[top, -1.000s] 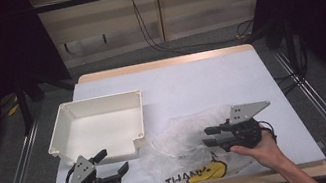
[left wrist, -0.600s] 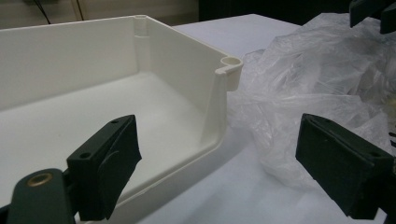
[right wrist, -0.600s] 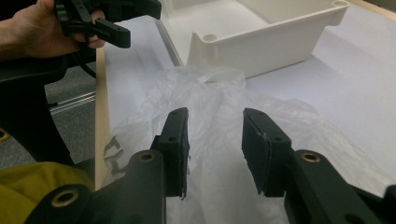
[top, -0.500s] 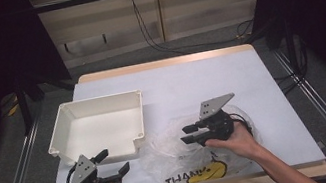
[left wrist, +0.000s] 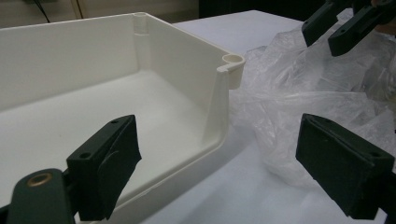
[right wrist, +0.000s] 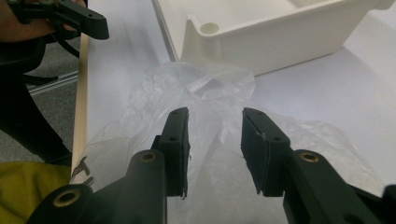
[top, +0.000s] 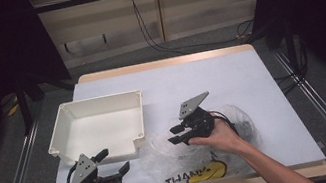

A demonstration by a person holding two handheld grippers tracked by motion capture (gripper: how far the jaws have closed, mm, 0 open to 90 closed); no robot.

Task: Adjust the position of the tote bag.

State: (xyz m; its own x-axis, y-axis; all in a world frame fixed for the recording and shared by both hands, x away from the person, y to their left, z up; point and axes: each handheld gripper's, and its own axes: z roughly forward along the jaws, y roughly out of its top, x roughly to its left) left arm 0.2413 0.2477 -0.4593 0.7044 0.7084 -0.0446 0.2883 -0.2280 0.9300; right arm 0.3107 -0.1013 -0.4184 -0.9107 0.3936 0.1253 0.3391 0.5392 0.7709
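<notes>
L gripper (top: 114, 173), near front-left corner of counter (top: 229, 74): jaws wide apart, nothing between, aimed past white tray (top: 62, 122) corner.

Clear plastic bag (top: 162, 155) crumpled at front edge, centre, just beside tray.

R gripper (top: 177, 135) over bag: jaws part-open, film between but pads not pressing.

Risks, est.:
- thin film slips out, or only one layer pinched → bag stays closed
- bag drags w/ R, L not anchoring
- R jaws catch tray rim, tray shoved

You have a table (top: 250, 81) with a pale lavender-white top and a wooden edge; on it, at your left, sits a white plastic tray (top: 99, 128), open side up; just beside it lies a crumpled clear plastic bag (top: 198, 159) with a yellow smiley print.
</notes>
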